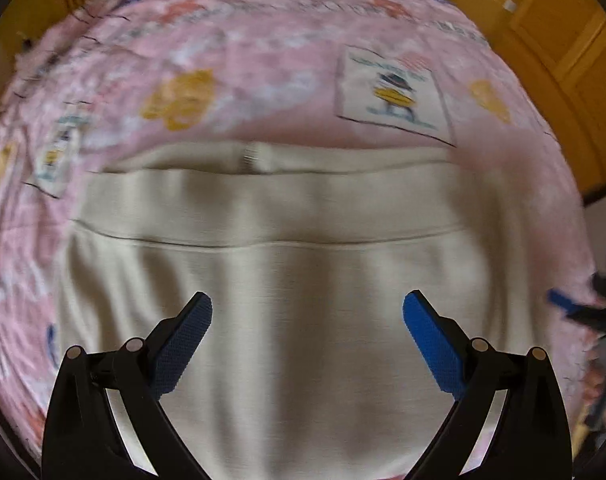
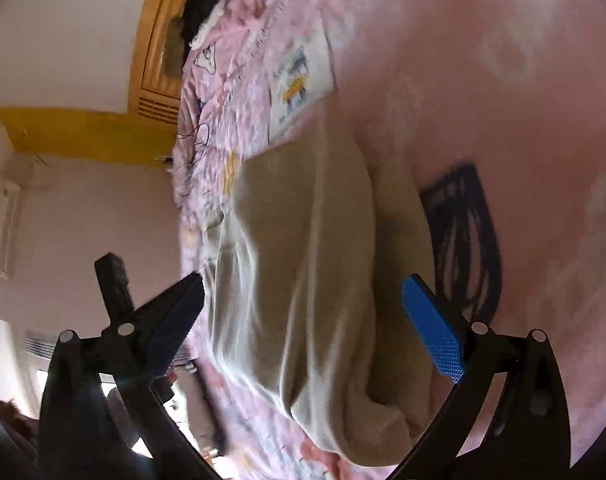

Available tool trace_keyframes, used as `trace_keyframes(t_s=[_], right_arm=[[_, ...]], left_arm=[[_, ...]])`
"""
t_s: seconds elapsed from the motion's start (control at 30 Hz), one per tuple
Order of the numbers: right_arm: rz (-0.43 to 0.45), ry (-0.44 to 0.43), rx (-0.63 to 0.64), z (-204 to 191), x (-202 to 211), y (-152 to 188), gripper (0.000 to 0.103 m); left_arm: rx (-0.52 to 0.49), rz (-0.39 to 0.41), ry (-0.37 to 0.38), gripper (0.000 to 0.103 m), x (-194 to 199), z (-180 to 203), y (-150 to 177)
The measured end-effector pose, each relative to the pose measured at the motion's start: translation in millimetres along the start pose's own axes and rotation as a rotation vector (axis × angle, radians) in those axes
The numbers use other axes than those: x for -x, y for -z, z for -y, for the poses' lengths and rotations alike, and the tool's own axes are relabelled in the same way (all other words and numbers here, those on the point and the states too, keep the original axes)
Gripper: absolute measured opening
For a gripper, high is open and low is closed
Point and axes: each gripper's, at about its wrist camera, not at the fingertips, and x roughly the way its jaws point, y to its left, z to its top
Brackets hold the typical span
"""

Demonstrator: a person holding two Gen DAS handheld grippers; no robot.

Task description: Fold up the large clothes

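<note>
Garment partly folded on the bed, both tongs empty.
Cream garment (image 1: 263, 280) lay in the middle of the pink blanket (image 1: 263, 60), one straight fold across it and its near end bunched; left tongs (image 1: 307, 320) and right tongs (image 2: 303, 308) stood wide apart above it, gripping nothing, so further folds and smoothing probably remained.

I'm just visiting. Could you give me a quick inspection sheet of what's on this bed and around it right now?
Surface: pink patterned blanket covering a bed.
Job's things: cream garment lying folded on the blanket, one fold edge running across it.
Clutter: nothing seen.
Grippers: left gripper above the garment, jaws open and empty; right gripper tilted, jaws open and empty.
Cables: nothing seen.
Surroundings: yellow wooden panelling, white wall.
</note>
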Motion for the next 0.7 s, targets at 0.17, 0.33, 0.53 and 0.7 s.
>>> trace_keyframes(t_s=[0.17, 0.33, 0.53, 0.7], right_arm=[[-0.114, 0.002, -0.001, 36, -28, 0, 0.097], [-0.172, -0.038, 0.051, 45, -49, -1, 0.098], [-0.24, -0.064, 0.24, 3, -56, 4, 0.093], [-0.314, 0.077, 0.257, 9, -98, 6, 0.098]], left_arm=[[0.013, -0.057, 0.009, 0.093, -24, 20, -2], [0.017, -0.096, -0.011, 0.093, -49, 26, 9], [0.016, -0.107, -0.023, 0.093, -59, 26, 19], [0.029, -0.118, -0.008, 0.095, -67, 22, 21]])
